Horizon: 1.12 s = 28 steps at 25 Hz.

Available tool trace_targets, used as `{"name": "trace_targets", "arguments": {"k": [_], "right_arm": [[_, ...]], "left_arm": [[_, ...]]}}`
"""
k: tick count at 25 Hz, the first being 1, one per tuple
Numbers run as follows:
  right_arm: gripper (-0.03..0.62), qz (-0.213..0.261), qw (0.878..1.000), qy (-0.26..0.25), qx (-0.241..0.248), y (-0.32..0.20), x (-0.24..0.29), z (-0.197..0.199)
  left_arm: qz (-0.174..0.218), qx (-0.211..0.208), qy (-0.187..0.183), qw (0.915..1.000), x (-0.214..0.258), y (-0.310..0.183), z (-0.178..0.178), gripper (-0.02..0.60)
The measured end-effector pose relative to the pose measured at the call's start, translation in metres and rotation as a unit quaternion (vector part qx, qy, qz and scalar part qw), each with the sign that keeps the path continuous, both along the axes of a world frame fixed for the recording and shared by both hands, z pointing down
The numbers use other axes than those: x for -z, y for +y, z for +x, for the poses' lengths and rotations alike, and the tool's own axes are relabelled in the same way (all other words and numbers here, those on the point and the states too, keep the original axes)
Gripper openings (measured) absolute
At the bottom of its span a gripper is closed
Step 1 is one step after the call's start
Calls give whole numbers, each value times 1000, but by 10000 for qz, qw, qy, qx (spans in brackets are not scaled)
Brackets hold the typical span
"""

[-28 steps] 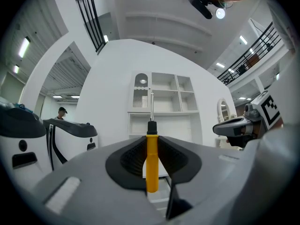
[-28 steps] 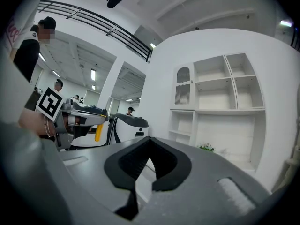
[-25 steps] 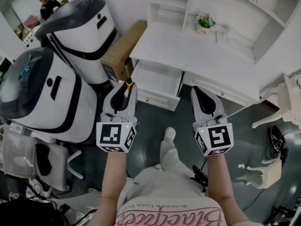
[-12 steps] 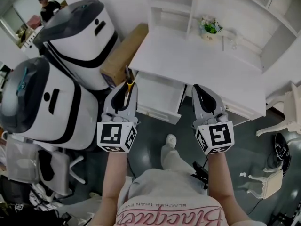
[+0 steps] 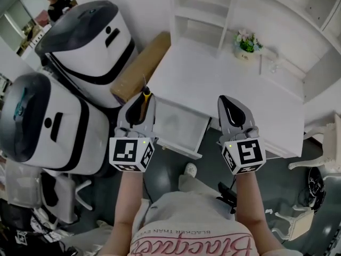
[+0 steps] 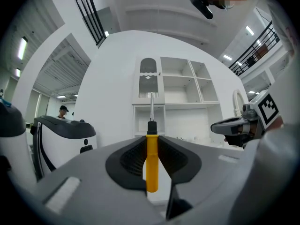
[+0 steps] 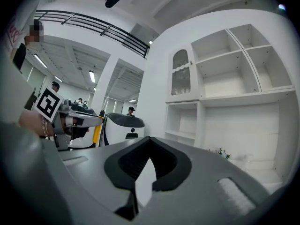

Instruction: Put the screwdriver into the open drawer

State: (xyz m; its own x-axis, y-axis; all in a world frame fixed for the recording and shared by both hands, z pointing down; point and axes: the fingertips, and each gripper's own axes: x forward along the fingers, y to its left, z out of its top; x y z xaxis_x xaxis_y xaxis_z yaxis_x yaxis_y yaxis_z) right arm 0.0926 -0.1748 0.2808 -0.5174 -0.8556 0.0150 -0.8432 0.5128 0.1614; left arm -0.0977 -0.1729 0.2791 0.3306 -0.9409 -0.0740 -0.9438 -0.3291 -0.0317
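Over on the left stand two bulky white-and-black machines [image 5: 85,36], with a long cardboard box [image 5: 139,63] wedged between them and the desk [image 5: 224,73]. Just right of the box, the left gripper [image 5: 137,111] is held out level, its jaws closed only partway because they are clamped on the yellow handle of the screwdriver [image 5: 144,97]. The handle lies along the line of the jaws, and the thin metal shaft sticks out past the tips toward the far side, pointing at the gap between box and desk corner. The open drawer [image 5: 180,122] is pulled out from under the near edge of the desk and looks bare inside. It sits immediately to the right of the screwdriver and lower down, between the two grippers, with its left wall just beside the left gripper's tips. So from where I stand, the coming move looks like a short shift to the right and downward with the left hand, the one that has the screwdriver. The tool's length runs near to far, the same way the drawer was pulled out. Further right, the right gripper [image 5: 233,111] hangs by the drawer's right corner with its jaws together and nothing between them. Beyond it, a small flower pot [image 5: 246,46] sits at the back of the desk.
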Motion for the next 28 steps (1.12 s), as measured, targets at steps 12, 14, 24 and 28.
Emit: {"name": "trace_targets", "arguments": {"k": [12, 14, 24, 28], "right_arm": [[2, -248, 9995, 54, 198, -64, -12, 4], [2, -318, 9992, 108, 226, -67, -18, 0], [2, -823, 9962, 179, 225, -65, -54, -20], [2, -1082, 9940, 128, 96, -66, -72, -25]], "left_arm": [[-298, 220, 68, 9993, -25, -54, 5, 94], [-353, 246, 95, 9990, -30, -55, 3, 94], [-802, 203, 206, 9964, -63, -62, -10, 94], [-1095, 50, 167, 9938, -82, -66, -12, 94]]}}
